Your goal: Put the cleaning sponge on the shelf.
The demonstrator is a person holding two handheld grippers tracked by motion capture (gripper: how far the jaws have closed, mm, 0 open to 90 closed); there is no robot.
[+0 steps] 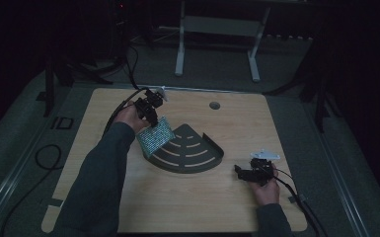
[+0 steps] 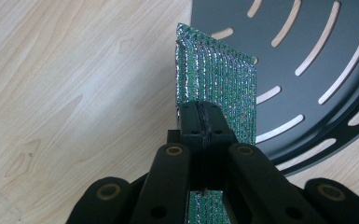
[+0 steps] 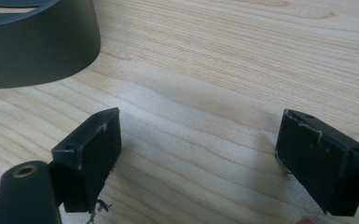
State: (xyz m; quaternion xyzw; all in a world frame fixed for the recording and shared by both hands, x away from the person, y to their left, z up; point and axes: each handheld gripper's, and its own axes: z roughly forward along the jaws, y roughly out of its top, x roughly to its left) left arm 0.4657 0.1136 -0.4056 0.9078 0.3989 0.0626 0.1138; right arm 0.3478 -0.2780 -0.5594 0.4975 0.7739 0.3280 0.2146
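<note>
Glittery green rectangular scouring pad [image 2: 217, 79], pinched upright by its edge in the closed left gripper [image 2: 200, 122], hung just beyond it over the dark slotted fan-shaped metal tray [image 2: 307, 46], seemingly for placing; right gripper [image 3: 198, 158] rested open, empty, on the wooden worktop [image 3: 224, 60].

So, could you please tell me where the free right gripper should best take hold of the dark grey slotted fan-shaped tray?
Probably its raised curved outer wall: it stands upright and thin, facing the open right gripper, which can approach from that side.
</note>
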